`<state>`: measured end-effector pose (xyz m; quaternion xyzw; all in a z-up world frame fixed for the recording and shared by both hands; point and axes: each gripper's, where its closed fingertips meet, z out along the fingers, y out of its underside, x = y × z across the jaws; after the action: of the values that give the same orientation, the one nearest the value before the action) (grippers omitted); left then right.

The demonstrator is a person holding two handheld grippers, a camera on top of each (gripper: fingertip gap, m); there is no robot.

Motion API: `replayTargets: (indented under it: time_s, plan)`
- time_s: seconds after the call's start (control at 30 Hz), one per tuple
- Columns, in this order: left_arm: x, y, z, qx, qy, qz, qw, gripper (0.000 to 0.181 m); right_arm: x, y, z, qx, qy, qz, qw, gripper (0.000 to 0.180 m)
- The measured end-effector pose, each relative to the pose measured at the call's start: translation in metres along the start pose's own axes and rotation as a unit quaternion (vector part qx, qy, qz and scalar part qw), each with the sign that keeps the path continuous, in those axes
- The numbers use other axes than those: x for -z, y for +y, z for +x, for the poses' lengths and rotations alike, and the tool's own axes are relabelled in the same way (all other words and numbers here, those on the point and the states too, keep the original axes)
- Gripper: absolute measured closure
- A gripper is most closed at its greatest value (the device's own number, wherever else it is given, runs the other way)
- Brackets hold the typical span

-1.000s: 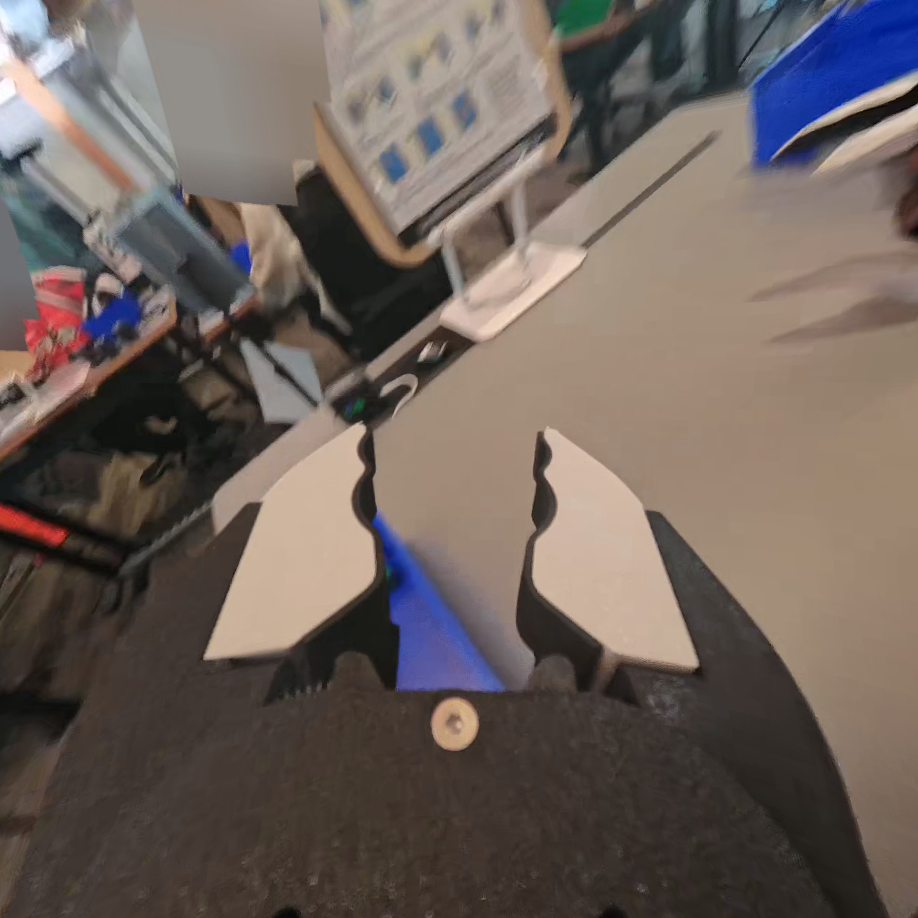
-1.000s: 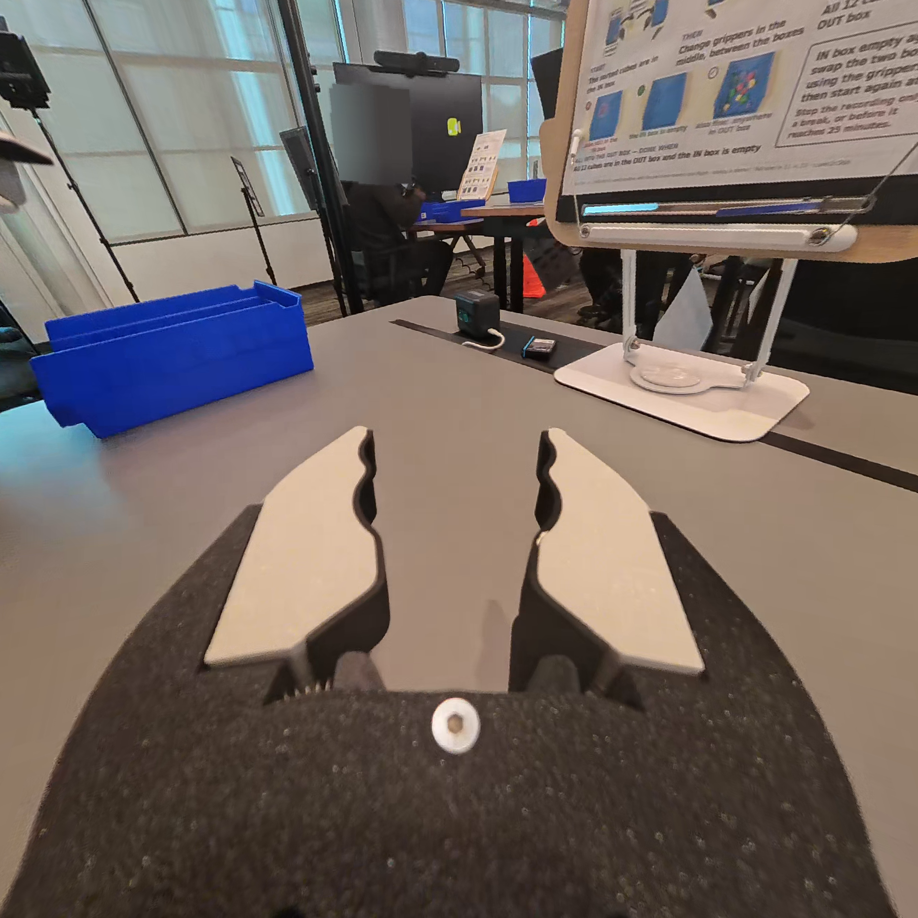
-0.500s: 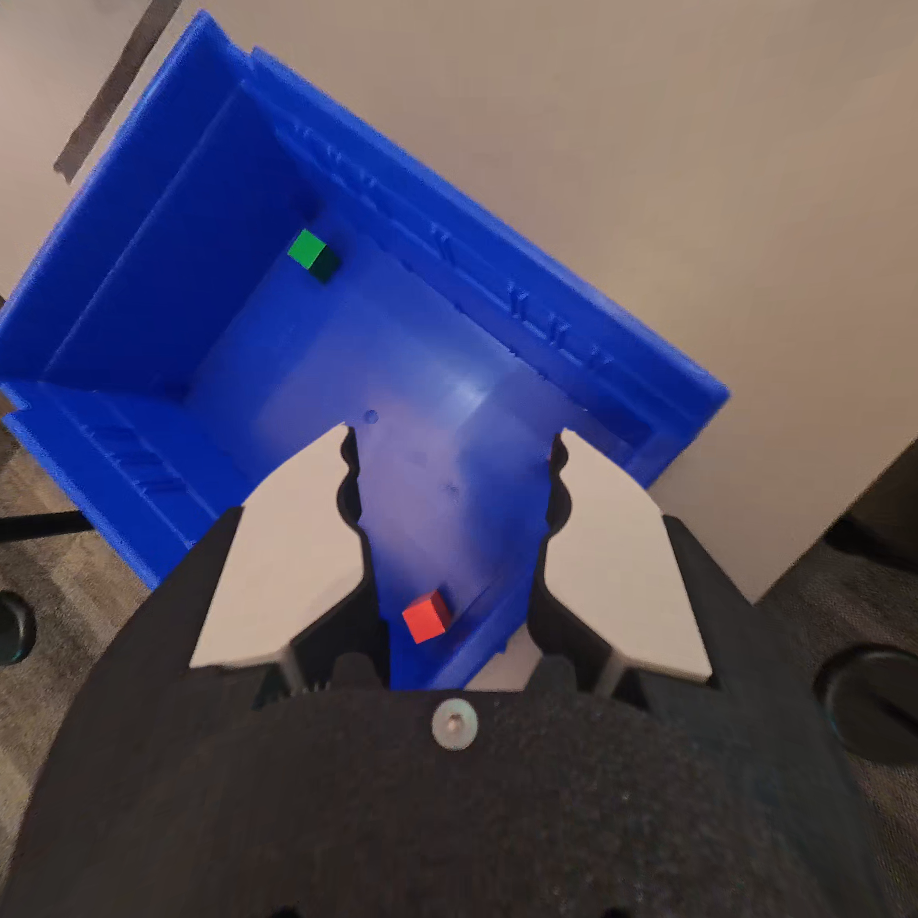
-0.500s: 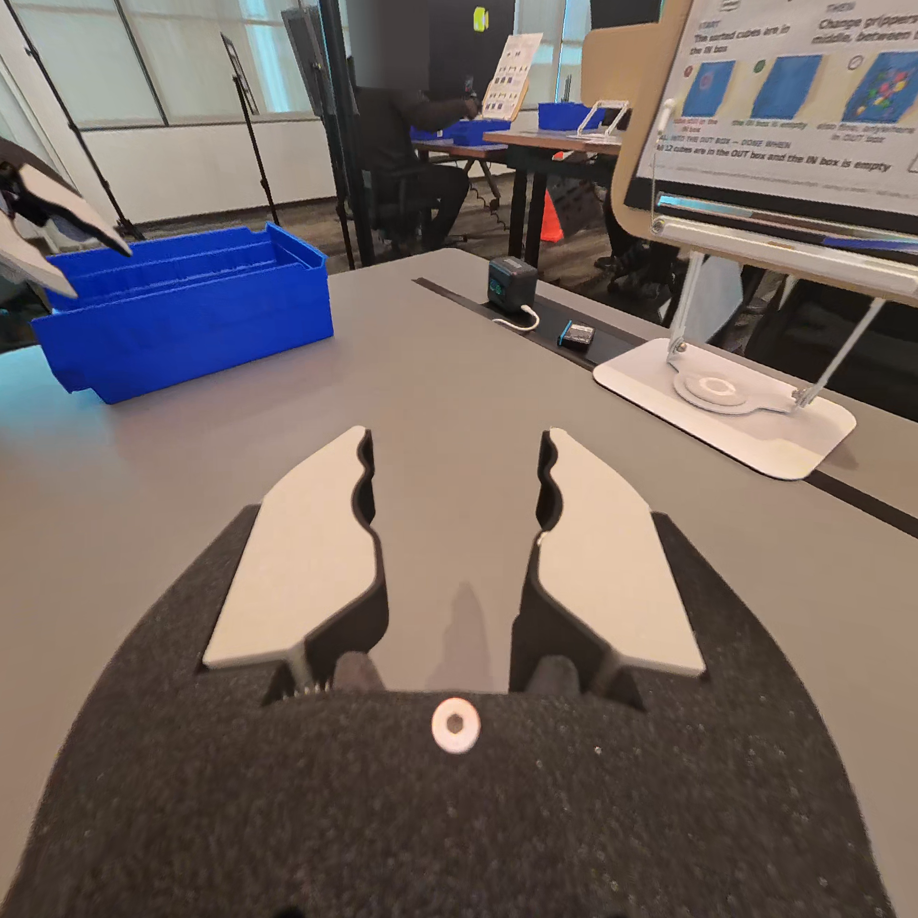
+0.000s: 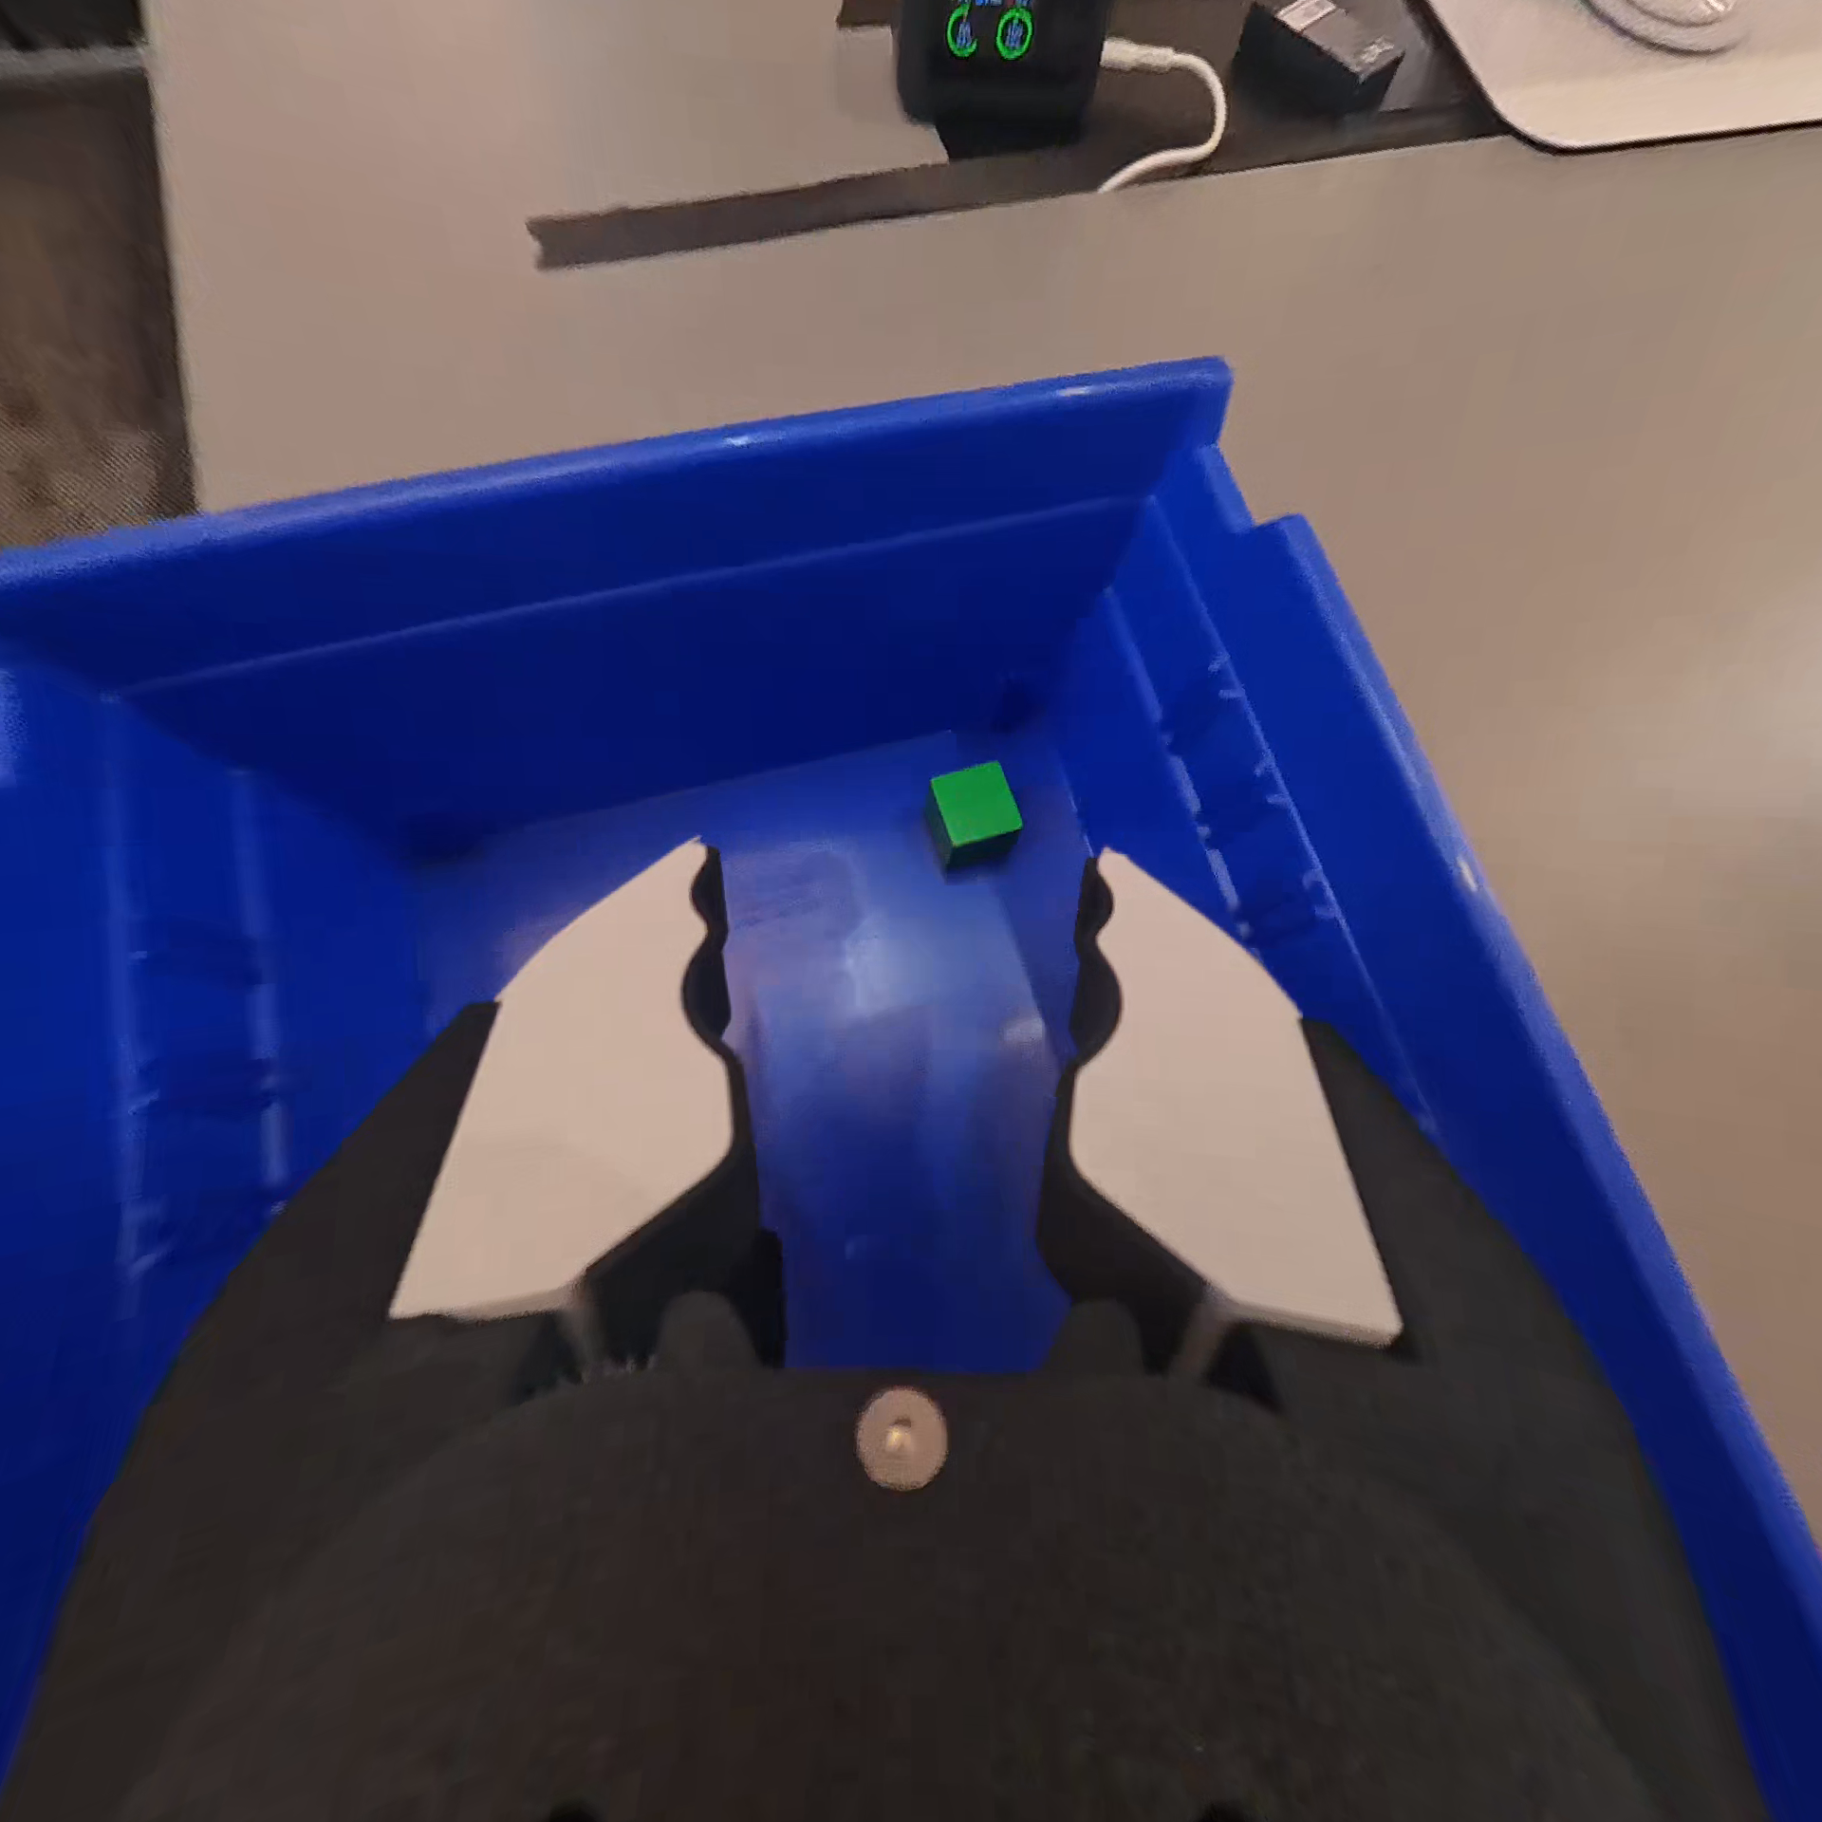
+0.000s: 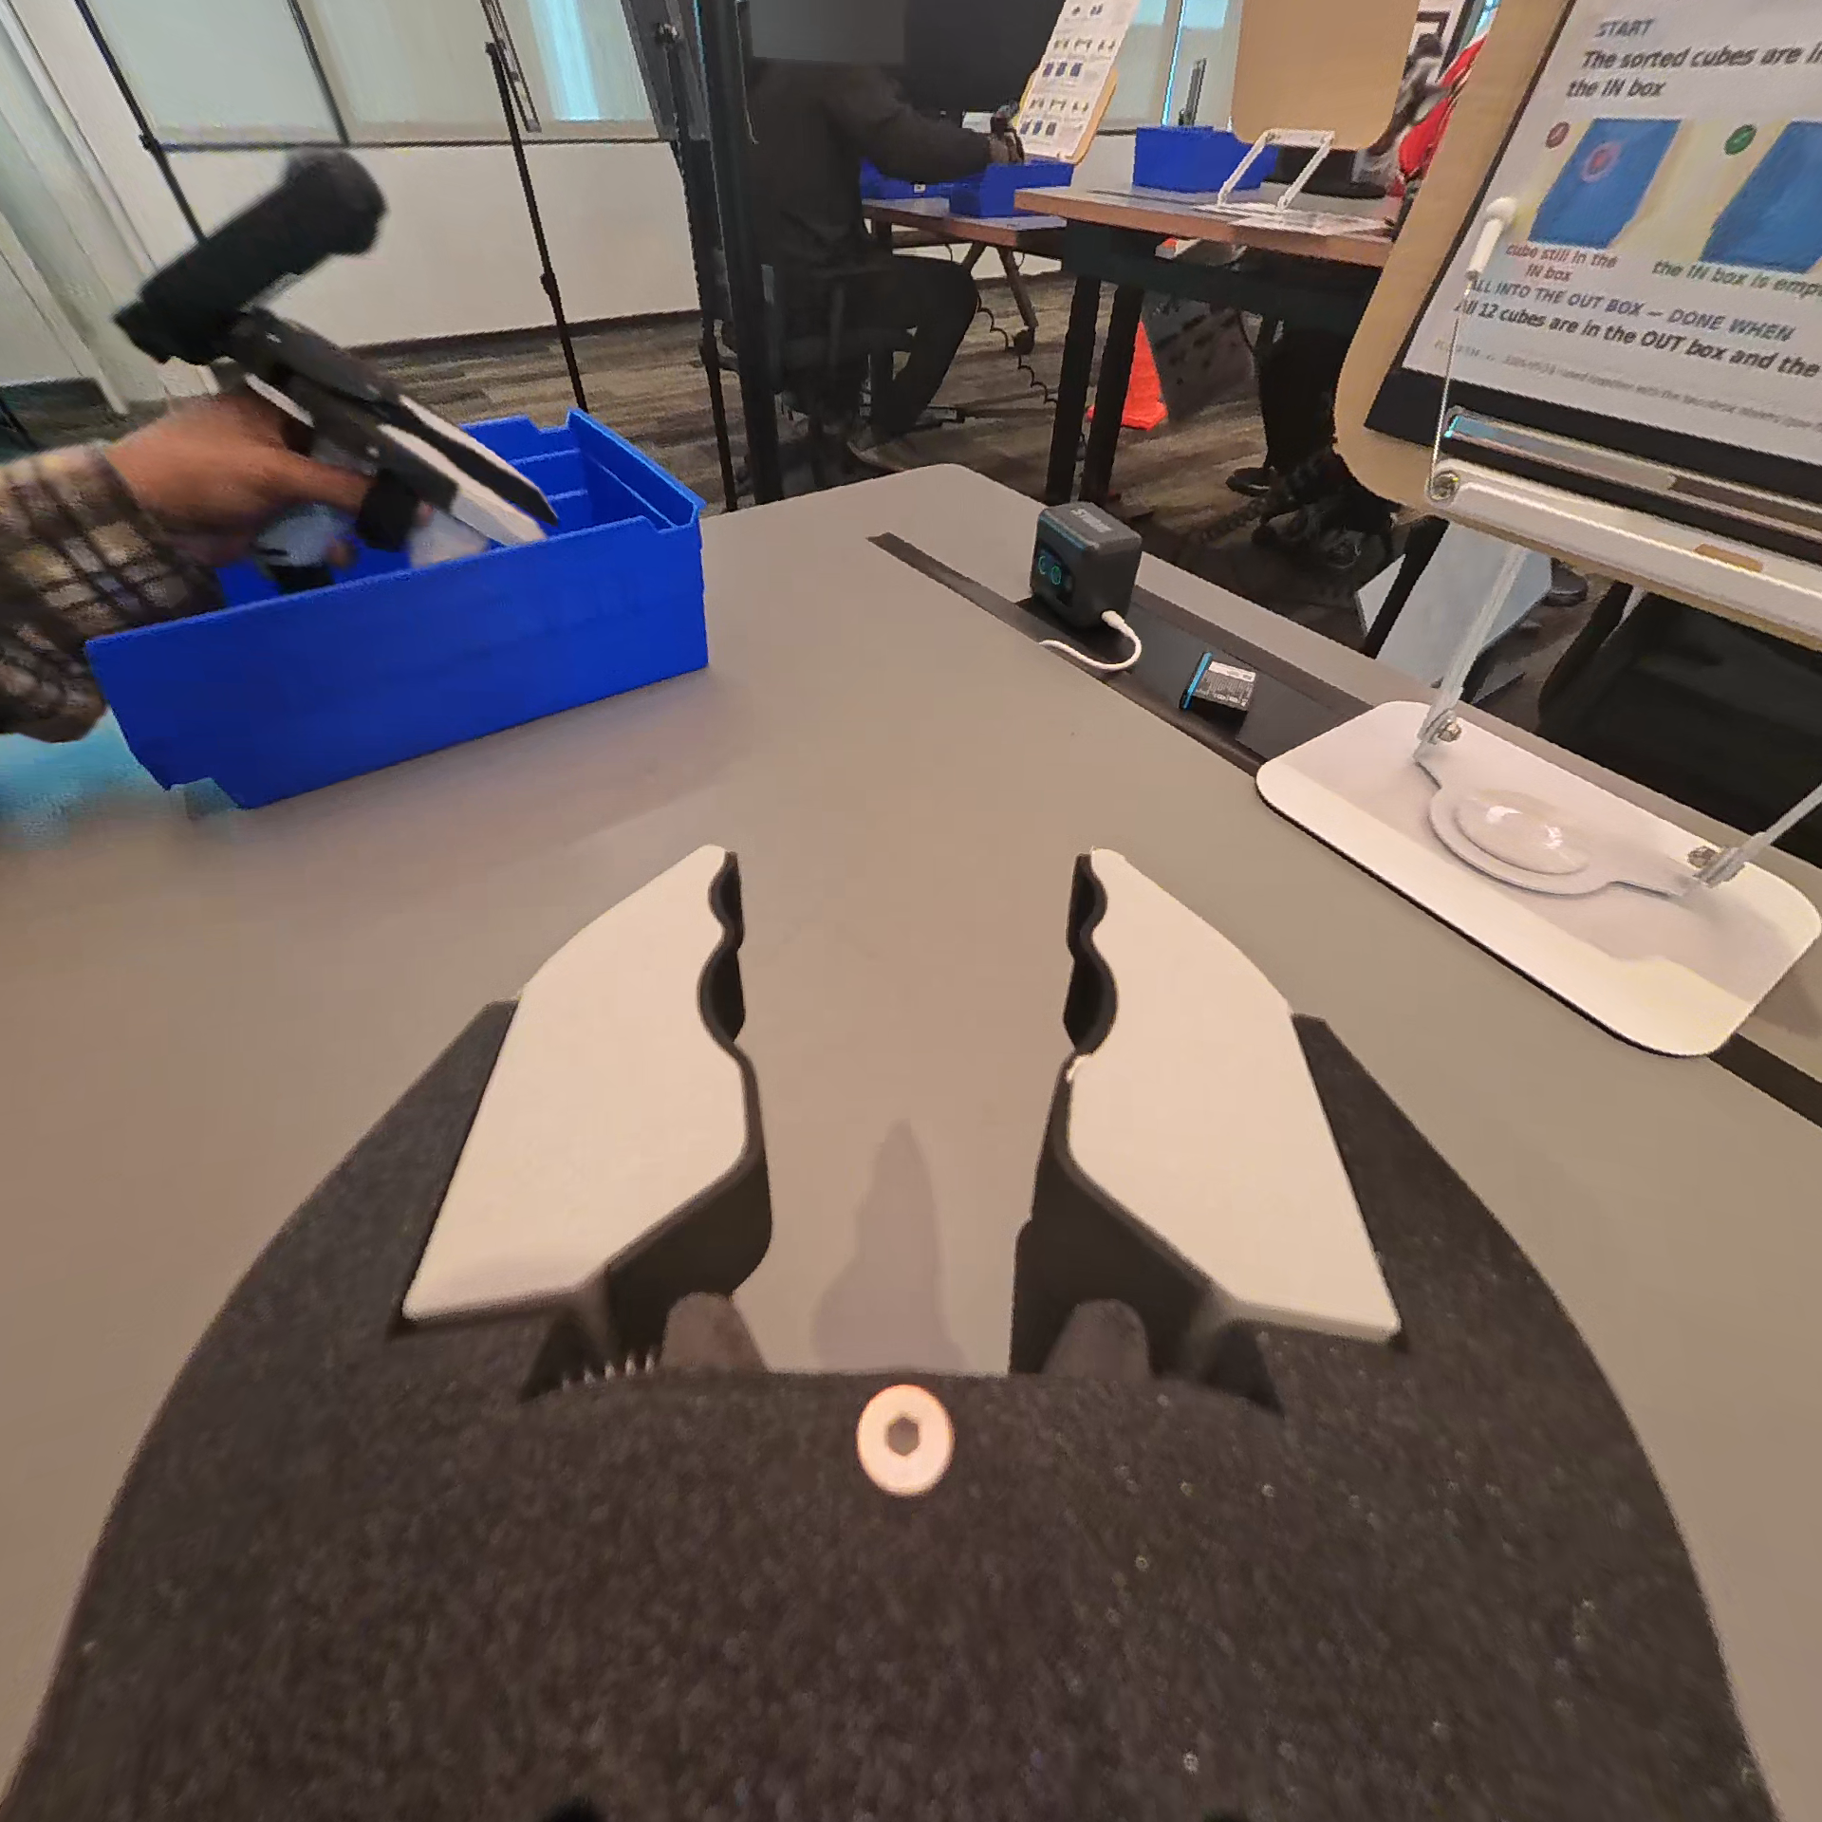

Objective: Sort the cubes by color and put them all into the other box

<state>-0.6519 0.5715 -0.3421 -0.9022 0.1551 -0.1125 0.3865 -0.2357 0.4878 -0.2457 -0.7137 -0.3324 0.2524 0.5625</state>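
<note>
A blue box fills the left wrist view. A green cube sits on its floor near the far right corner. My left gripper is open and empty, inside the box, with the cube just ahead and to the right of its fingertips. The right wrist view shows the same blue box at the left of the grey table, with the left gripper dipped into it from a hand. My right gripper is open and empty, low over the bare table.
A small black device with a white cable and a flat black pack sit in a dark strip across the table. A white stand base holding an instruction board is at the right. A person sits at tables behind.
My left gripper swung from above the box down into it and turned; the red cube near its base has left the view. The right wrist view shifted, bringing the left gripper into sight.
</note>
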Motion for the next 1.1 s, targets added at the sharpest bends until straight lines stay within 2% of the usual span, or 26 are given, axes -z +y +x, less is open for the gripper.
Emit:
replayTargets:
  time_s: [0.17, 0.47, 0.53, 0.6, 0.67, 0.8, 0.93, 1.1]
  plan:
    - [-0.035, 0.013, 0.002, 0.022, 0.000, -0.056, 0.998, 0.109, 0.005, 0.006, 0.005, -0.013, 0.001, 0.001, 1.000, 0.117]
    - [-0.057, 0.018, 0.000, 0.008, -0.025, -0.099, 0.995, 0.113, 0.025, 0.010, 0.017, -0.039, 0.005, 0.024, 0.999, 0.116]
    - [-0.062, 0.023, 0.001, -0.004, -0.024, -0.115, 0.993, 0.125, 0.031, 0.009, 0.019, -0.039, 0.009, 0.031, 0.999, 0.116]
    - [-0.065, 0.026, 0.001, -0.032, -0.025, -0.117, 0.992, 0.158, 0.038, 0.008, 0.020, -0.041, 0.013, 0.040, 0.998, 0.117]
    - [-0.062, 0.024, -0.005, -0.055, -0.037, -0.110, 0.992, 0.158, 0.045, 0.006, 0.021, -0.044, 0.015, 0.048, 0.998, 0.117]
    - [-0.033, -0.004, -0.010, -0.076, -0.033, -0.030, 0.996, 0.158, 0.059, 0.007, 0.023, -0.044, 0.019, 0.059, 0.997, 0.118]
    - [0.026, -0.045, 0.002, -0.124, -0.035, 0.079, 0.988, 0.159, 0.069, 0.010, 0.023, -0.060, 0.010, 0.070, 0.996, 0.118]
    - [0.094, -0.090, 0.089, -0.209, 0.015, 0.159, 0.965, 0.159, 0.067, 0.008, 0.014, -0.090, -0.038, 0.072, 0.993, 0.118]
